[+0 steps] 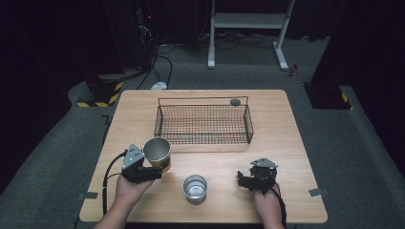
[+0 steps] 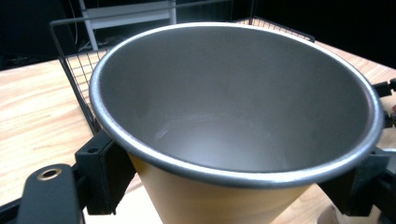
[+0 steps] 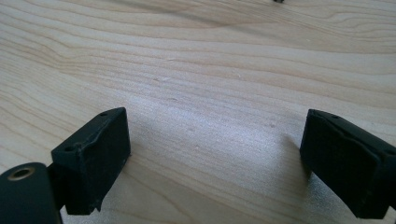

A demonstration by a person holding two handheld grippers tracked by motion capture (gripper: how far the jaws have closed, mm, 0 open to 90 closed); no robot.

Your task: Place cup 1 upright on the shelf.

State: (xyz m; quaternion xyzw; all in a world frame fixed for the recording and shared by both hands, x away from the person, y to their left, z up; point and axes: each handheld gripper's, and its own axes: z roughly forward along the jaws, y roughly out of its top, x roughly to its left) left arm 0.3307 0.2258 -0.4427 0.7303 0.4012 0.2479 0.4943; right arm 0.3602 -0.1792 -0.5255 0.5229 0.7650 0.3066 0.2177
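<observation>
Closest to me in the high view are the person's two forearms coming in from the bottom edge, and I read the table from the left hand across. My left gripper (image 1: pixel 152 172) is clamped on the yellow cup (image 1: pixel 157 153), its jaws pinching the cup's yellow wall from both sides just under the rim. In the left gripper view the black pads sit hard against the wall on either side, and the cup (image 2: pixel 233 107) stands upright with its grey metal inside open to the camera. The cup is at the front left of the wooden table (image 1: pixel 286 133), just in front of the near left corner of the wire basket (image 1: pixel 203 124). The basket lies across the middle of the table, with a small dark round thing (image 1: pixel 235 101) at its far right rim. Moving right, a silver cup (image 1: pixel 195 187) stands upright near the front edge, between the two hands and apart from both. Further right, my right gripper (image 1: pixel 244 180) rests low over bare wood with its jaws spread wide. In the right gripper view (image 3: pixel 212 158) there is only wood grain between the two pads.
</observation>
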